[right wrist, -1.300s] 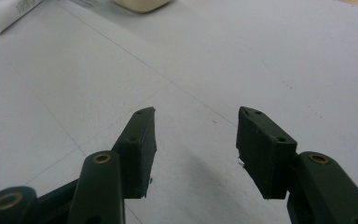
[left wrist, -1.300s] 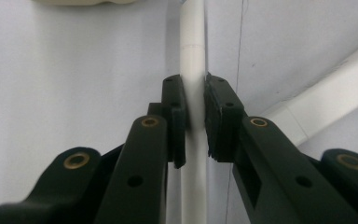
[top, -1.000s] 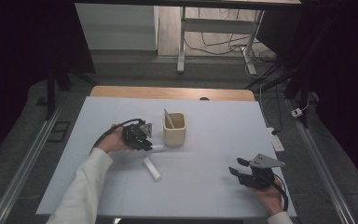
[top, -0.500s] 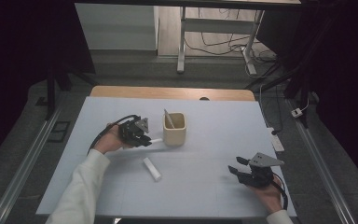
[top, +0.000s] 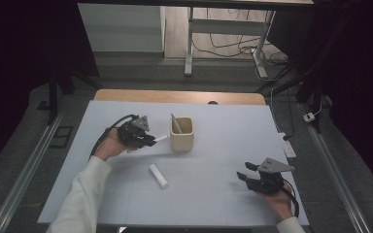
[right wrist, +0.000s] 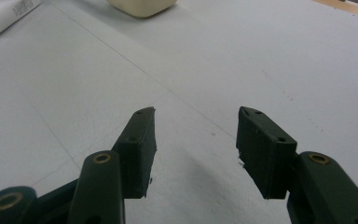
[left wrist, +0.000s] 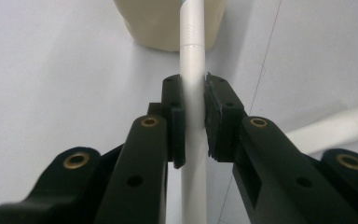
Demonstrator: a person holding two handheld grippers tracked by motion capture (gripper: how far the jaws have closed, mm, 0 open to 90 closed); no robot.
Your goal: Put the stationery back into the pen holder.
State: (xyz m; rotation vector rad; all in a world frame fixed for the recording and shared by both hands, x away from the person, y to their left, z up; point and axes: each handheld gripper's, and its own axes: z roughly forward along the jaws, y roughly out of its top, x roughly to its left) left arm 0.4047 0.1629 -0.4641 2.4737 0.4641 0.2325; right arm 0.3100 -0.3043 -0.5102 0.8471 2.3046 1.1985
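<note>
High view: left hand-held gripper [top: 148,141] clamps a white tube [top: 159,139] beside the cup [top: 181,135]; right hand-held gripper [top: 245,178] gapes.

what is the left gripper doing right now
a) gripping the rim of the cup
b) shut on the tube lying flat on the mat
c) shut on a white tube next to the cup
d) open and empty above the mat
c: in the left gripper view the left gripper has its jaws pressed on both sides of a white tube, whose far end points toward the beige cup.
</note>
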